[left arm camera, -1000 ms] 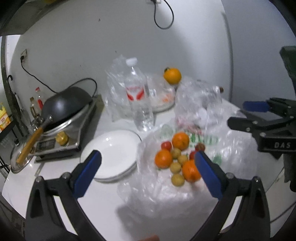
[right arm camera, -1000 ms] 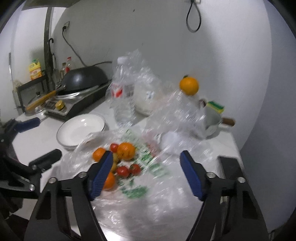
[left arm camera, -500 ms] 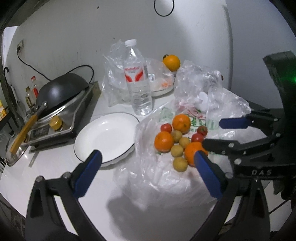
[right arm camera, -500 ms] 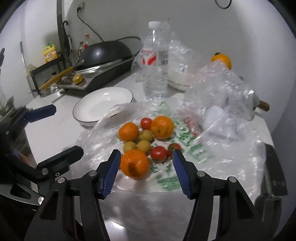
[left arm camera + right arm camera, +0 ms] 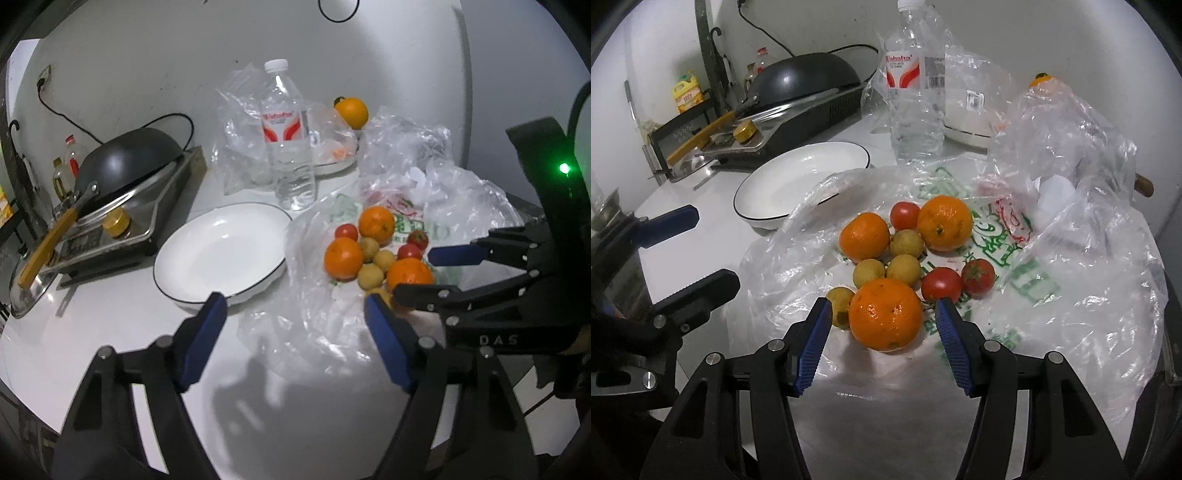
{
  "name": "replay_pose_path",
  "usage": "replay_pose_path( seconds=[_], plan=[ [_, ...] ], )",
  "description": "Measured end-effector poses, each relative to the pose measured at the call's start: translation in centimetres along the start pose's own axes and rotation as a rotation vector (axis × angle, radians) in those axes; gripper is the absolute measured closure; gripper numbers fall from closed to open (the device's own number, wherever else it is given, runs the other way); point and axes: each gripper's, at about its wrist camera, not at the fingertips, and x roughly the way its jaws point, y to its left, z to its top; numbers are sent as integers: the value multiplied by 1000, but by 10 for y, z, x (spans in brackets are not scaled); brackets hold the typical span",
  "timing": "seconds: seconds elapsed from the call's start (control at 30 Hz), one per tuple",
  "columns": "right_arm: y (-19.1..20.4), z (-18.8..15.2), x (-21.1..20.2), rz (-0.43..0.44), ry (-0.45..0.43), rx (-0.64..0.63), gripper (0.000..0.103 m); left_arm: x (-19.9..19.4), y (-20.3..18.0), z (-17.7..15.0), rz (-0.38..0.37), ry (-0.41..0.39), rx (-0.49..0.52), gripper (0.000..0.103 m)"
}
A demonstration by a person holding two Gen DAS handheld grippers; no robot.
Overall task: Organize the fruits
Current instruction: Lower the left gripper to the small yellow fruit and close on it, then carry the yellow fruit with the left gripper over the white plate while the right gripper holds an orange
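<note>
Jaws of the right gripper [image 5: 882, 314] sit spread around the nearest orange [image 5: 885, 314], low centre, not touching; left gripper [image 5: 293, 314] jaws are closing over crumpled plastic bag [image 5: 317, 321], gripping nothing.

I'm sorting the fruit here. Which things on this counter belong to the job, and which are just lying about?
Job: nearest orange between the open right gripper fingers; two more oranges; tomatoes; small yellow fruits; white plate.

Lying about: water bottle, wok, crumpled bags.
</note>
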Motion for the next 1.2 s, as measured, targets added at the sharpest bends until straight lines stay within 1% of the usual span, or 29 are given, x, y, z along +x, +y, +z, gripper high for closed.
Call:
replay_pose_path(
  seconds=[0.07, 0.1, 0.17, 0.3, 0.53, 0.6, 0.67, 0.73, 0.8, 0.9, 1.1, 1.2],
  plan=[
    [-3, 0, 2, 2, 4, 12, 42, 1, -1, 0, 6, 2, 4, 33],
    [-4, 0, 4, 2, 11, 16, 45, 1, -2, 0, 8, 4, 8, 34],
    [-2, -1, 8, -1, 22, 1, 56, 1, -4, 0, 8, 6, 13, 34],
    [2, -3, 8, -10, 12, -30, 57, 3, -9, 1, -4, 10, 29, 40],
    [-9, -7, -10, -10, -26, -5, 58, 9, -29, 7, -38, 15, 76, 42],
    [-14, -7, -16, -19, -39, 5, 58, 12, -37, 9, -47, 21, 96, 46],
    [-20, -7, -24, -28, -54, 14, 58, 17, -43, 11, -69, 36, 106, 49],
    [-24, -8, -29, -34, -64, 20, 58, 23, -49, 12, -128, 56, 101, 53],
    [-28, -8, -33, -42, -71, 23, 58, 31, -54, 10, -162, 85, 92, 60],
    [-33, -10, -38, -46, -83, 34, 58, 39, -63, 10, -158, 106, 119, 61],
    [-41, -13, -39, -44, -91, 53, 58, 58, -68, 9, -136, 154, 133, 61],
    [-45, -13, -39, -45, -94, 60, 58, 64, -67, 7, -137, 172, 131, 61]
  ],
)
